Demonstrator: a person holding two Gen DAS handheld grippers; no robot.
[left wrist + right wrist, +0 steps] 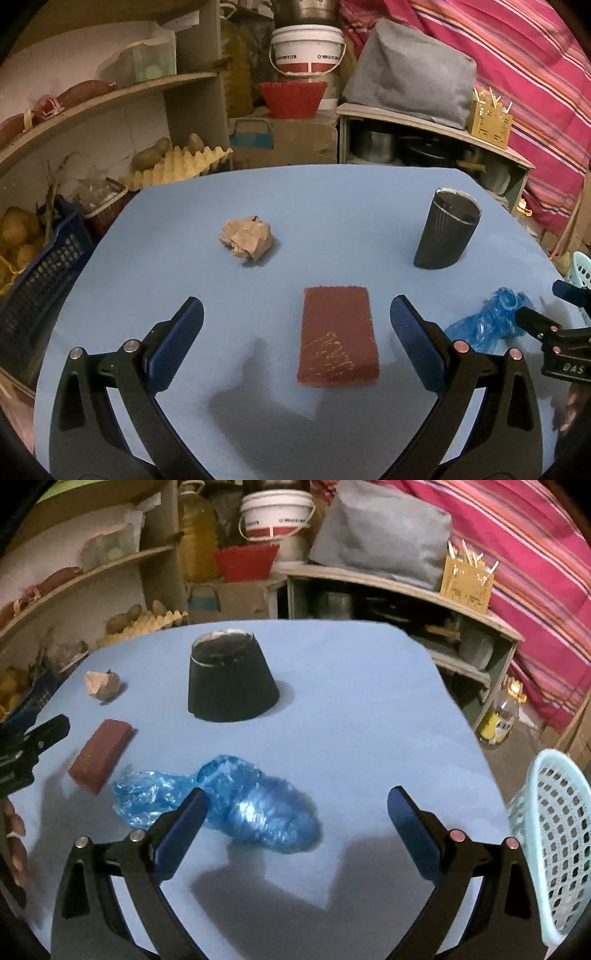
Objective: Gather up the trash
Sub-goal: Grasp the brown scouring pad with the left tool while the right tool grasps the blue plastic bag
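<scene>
Left tool (296, 334): released, jaws spread wide, nothing between them, hovering above the blue counter (332, 206). Directly ahead, between the two blue pads (177, 343), a reddish-brown scrubbing pad (338, 338) lying flat, yellowish scribbles on its near end. Further off and to the left, a crumpled ball of brown paper (245, 238), well apart from the pad. At far right, a dark ribbed cup (447, 229) standing upright, mouth up, pale ring near the rim. Near the right edge, a crumpled blue plastic bag (487, 321), just beside the tip of the right tool (554, 314) entering from that side.

Right tool (297, 818): also released, jaws wide, empty. Blue plastic bag (255, 808) lying on the counter (369, 701) just ahead, its near part overlapped in view by the left pad (181, 830); contact with the pad not clear. Beyond the bag, the dark cup (231, 679) upright near the middle. To the left, the scrubbing pad (101, 755), and further back the brown paper ball (101, 685). Left tool (33, 746) visible at the left edge, fingers of a hand (14, 834) below it. At the right edge, off the counter, a pale turquoise perforated basket (554, 849).

Behind the counter: wooden shelves (110, 92) with potatoes and an egg tray (177, 164), a white bucket (306, 51), a red basket (291, 98), a grey cushion (410, 74), a striped pink cloth (517, 74).
</scene>
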